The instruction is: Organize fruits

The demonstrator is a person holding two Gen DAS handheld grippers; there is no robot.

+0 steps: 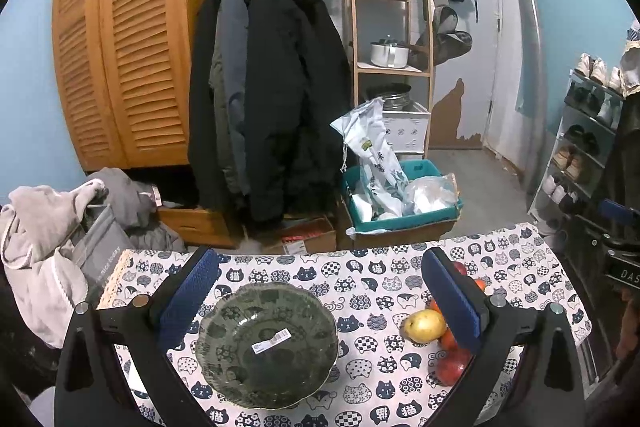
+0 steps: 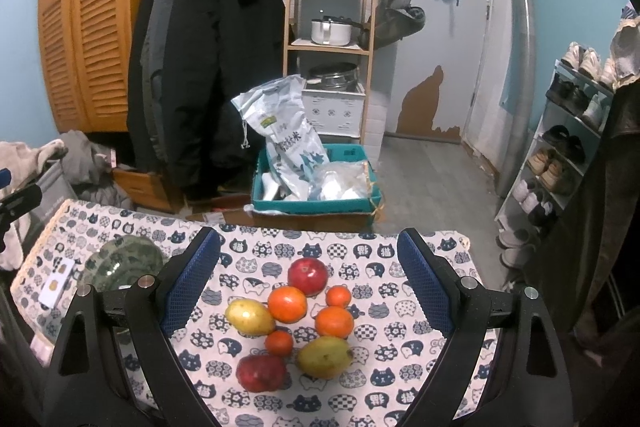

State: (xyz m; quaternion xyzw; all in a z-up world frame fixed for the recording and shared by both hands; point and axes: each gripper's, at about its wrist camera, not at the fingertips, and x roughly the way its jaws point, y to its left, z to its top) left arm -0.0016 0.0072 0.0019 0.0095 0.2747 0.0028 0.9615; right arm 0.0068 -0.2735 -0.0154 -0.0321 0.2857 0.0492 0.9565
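While the left wrist view looks down on the green patterned bowl (image 1: 267, 345), holding only a white barcode sticker (image 1: 272, 341) and sitting on the cat-print tablecloth (image 1: 360, 291), the left gripper (image 1: 320, 303) is spread wide above it, gripping nothing, with a yellow pear (image 1: 424, 325) and red-orange fruit just right of the bowl. Right wrist view: right gripper (image 2: 310, 287) also wide open and empty over the fruit cluster (image 2: 296, 323) of two red apples, four oranges and two pears loose on the cloth; bowl is off to the left, behind its left finger.
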